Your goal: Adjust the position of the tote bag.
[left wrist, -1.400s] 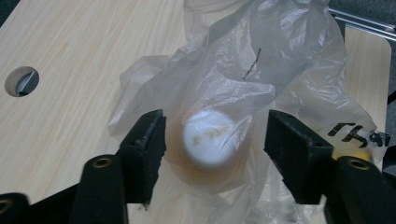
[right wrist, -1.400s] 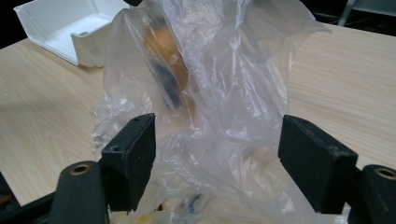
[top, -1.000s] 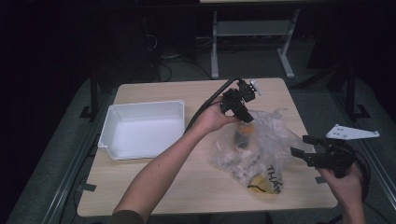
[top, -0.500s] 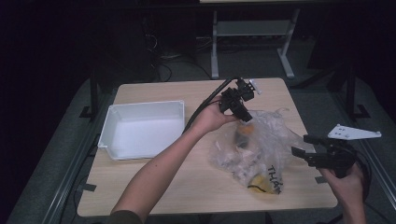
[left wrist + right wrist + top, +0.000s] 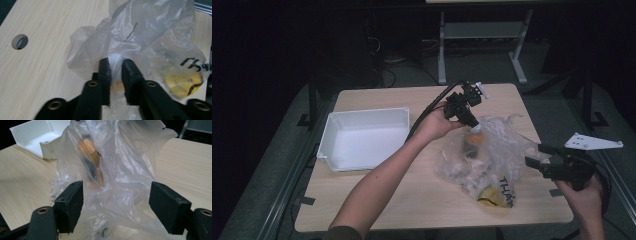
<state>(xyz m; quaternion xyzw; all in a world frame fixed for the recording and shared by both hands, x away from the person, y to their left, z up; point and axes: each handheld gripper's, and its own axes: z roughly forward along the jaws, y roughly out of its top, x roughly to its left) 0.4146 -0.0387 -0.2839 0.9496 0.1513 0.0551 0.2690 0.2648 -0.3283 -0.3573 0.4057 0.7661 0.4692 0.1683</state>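
Note:
A crumpled clear plastic bag (image 5: 499, 150) lies on the wooden table (image 5: 377, 200), right of centre. An orange object (image 5: 473, 142) and a yellow object (image 5: 492, 197) show through it. My left gripper (image 5: 473, 125) sits at the bag's far top edge. Its jaws have just been closing, and in the left gripper view my left gripper (image 5: 115, 67) pinches a bunched fold of the bag (image 5: 150, 32). At the table's right edge my right gripper (image 5: 537, 156) stands open, pointing at the bag. In its own view my right gripper (image 5: 117, 192) has the bag (image 5: 120, 157) ahead, untouched.
A white tray (image 5: 362, 137) stands at the table's left, with bare wood in front of it. A round hole (image 5: 20, 41) pierces the tabletop near the bag. A grey metal stand (image 5: 482, 35) rises beyond the table's far edge.
The left gripper has shifted slightly at the bag's top edge. The right gripper and the bag have kept their places.

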